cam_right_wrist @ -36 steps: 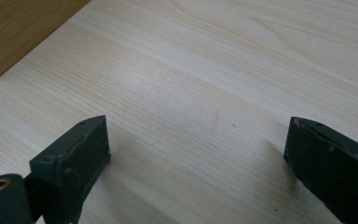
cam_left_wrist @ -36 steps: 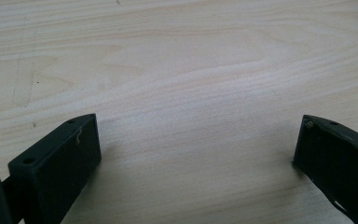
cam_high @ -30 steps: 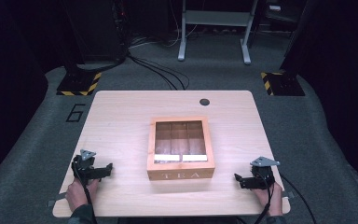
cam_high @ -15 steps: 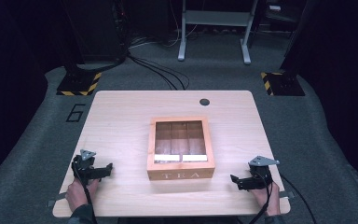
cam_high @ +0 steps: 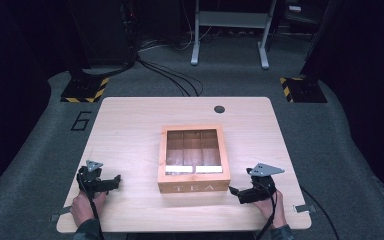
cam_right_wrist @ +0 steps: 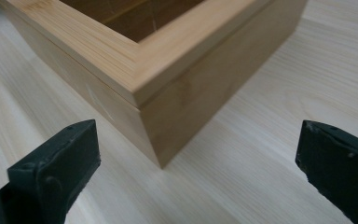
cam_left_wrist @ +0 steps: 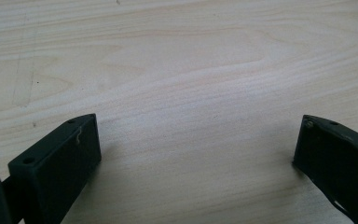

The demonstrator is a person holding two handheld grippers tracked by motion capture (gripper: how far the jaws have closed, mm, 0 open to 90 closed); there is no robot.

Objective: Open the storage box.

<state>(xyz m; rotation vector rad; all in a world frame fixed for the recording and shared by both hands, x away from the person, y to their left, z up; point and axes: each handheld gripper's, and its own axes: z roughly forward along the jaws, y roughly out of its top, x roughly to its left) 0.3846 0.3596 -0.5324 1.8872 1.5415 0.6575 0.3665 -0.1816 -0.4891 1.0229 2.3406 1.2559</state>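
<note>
A wooden tea box [cam_high: 194,159] sits on the counter [cam_high: 130,125] about midway between the left and right edges, nearer the near edge than the far one. Its lid has a clear pane, and through it the high view shows dividers and two pale strips along the near side; what lies in the compartments is too dim to make out. The lettering on the front face is faint.

The right claw [cam_high: 236,192] is near the counter's near right corner, just beside the box's near right corner and pointing at it. Its jaws have just been opening and now stand wide apart, with nothing between them. In the right gripper view that corner of the box [cam_right_wrist: 149,84] rises in front of the jaws; the box runs off the top edge of the picture, and whether the claw [cam_right_wrist: 198,158] touches the counter cannot be told.

The left claw [cam_high: 114,179] is near the near left corner, well apart from the box, jaws spread and empty. In the left gripper view bare wood grain [cam_left_wrist: 182,70] lies beyond the claw [cam_left_wrist: 196,154], and both jaws are cut off by the lower edge.

A small dark round spot [cam_high: 219,109] lies near the far edge; what it is cannot be told.
</note>
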